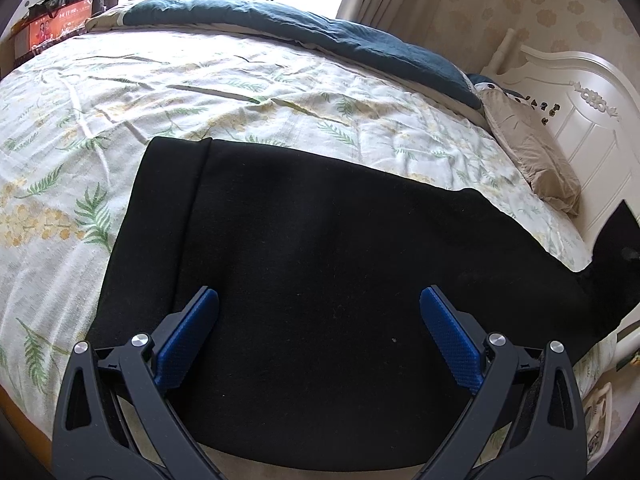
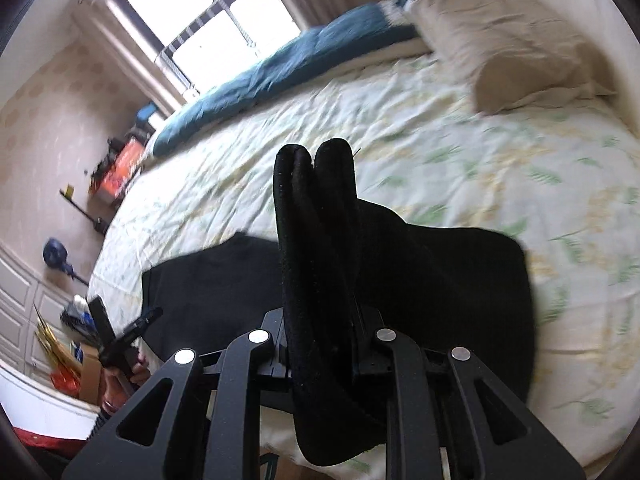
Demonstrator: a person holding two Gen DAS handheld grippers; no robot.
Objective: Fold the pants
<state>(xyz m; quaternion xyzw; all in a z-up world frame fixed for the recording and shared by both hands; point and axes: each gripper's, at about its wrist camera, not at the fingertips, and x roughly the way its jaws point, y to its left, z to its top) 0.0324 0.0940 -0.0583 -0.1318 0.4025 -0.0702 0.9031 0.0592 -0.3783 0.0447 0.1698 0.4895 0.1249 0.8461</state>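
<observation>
Black pants (image 1: 320,280) lie spread flat on the bed's floral sheet (image 1: 120,92), near the front edge of the mattress, one end running off toward the right where it lifts up.

Left gripper (image 1: 319,300) hangs just above the flat part of the pants, tilted down at the fabric. Jaws wide apart, blue pads (image 1: 188,340) bare, nothing between them. Whether the tips touch the cloth, can't tell.

Right gripper (image 2: 320,344) is clamped on a bunched, doubled-up fold of the pants (image 2: 316,240). Jaws close together with thick black fabric pinched between them; two rounded folded edges stick up past the tips. The rest of the garment drapes down from the grip and trails onto the sheet on both sides. That view is motion-blurred.

In the right wrist view, the other gripper shows low on the left, held by a hand (image 2: 120,380) at the bed's edge.

A teal quilt (image 1: 320,28) is rolled along the far side of the bed under the window (image 2: 200,12). A beige pillow (image 1: 532,152) sits at the head end against the white headboard (image 1: 592,120). Clutter, an orange box (image 2: 124,168) and a small blue fan (image 2: 56,254) sit on the floor beyond the foot of the bed.
</observation>
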